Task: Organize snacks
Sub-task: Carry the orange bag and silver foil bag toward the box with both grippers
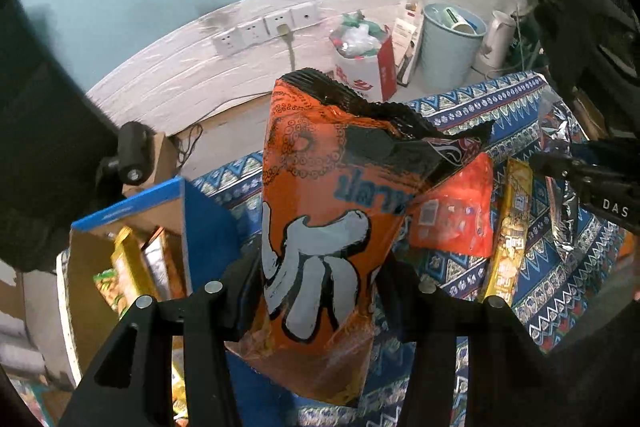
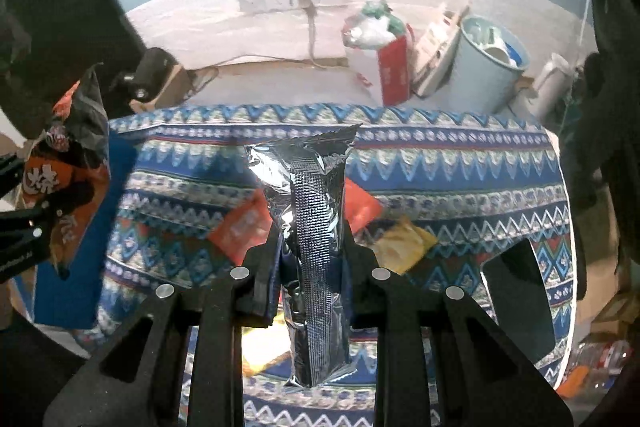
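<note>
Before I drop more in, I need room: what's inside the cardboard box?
The cardboard box holds several upright packets: a yellow packet, a silvery packet and a green packet. The left gripper frame covers its lower part.

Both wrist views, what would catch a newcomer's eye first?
The big orange snack bag fills the middle of the left wrist view, clamped in the left tongs above the patterned blue tablecloth. In the right wrist view a shiny silver packet stands upright in the right tongs. At left sits an open cardboard box holding snacks.

Glossy orange bag [image 1: 320, 227], embossed foil packet [image 2: 316, 227], seemingly woven tablecloth [image 2: 460, 163].
</note>
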Demonstrator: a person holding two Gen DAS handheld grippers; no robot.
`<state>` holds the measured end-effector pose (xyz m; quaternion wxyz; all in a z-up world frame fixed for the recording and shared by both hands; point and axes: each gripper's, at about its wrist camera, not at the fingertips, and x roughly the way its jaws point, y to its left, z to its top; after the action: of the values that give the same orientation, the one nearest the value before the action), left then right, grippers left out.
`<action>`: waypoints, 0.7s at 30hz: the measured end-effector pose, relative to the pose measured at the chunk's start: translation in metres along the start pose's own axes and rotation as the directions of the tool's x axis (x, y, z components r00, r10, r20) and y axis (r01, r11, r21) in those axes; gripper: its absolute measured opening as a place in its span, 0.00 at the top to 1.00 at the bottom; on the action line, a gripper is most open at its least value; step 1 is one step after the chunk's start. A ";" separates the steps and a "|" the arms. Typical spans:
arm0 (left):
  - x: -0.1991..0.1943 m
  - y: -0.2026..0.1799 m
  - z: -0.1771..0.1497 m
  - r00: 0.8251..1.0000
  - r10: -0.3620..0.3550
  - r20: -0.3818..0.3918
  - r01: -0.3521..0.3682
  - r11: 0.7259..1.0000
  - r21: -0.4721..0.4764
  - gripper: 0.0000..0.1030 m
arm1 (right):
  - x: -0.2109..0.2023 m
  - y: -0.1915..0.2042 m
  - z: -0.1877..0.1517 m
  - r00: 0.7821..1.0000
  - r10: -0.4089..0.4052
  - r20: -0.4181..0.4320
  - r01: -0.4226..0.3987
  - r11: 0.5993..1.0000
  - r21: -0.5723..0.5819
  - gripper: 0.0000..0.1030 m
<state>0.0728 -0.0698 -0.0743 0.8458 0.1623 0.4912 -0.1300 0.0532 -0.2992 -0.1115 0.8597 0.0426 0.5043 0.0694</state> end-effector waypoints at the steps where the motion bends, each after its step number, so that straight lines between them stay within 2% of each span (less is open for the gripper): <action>1: -0.003 0.004 -0.003 1.000 0.001 0.002 -0.001 1.000 -0.009 0.49 | -0.001 0.005 0.001 1.000 0.005 0.003 -0.005 1.000 -0.007 0.78; 9: -0.019 0.037 -0.025 1.000 0.025 0.015 -0.024 0.997 -0.070 0.49 | -0.008 0.042 0.010 0.999 0.046 0.014 -0.045 0.998 -0.049 0.78; 21: -0.042 0.089 -0.047 0.999 0.027 0.043 -0.019 0.984 -0.180 0.49 | -0.010 0.103 0.026 0.995 0.099 0.019 -0.096 0.987 -0.126 0.78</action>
<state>0.0492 0.0335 -0.0468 0.8693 0.0884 0.4798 -0.0791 0.0629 -0.1996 -0.0751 0.8624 0.0139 0.4856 0.1422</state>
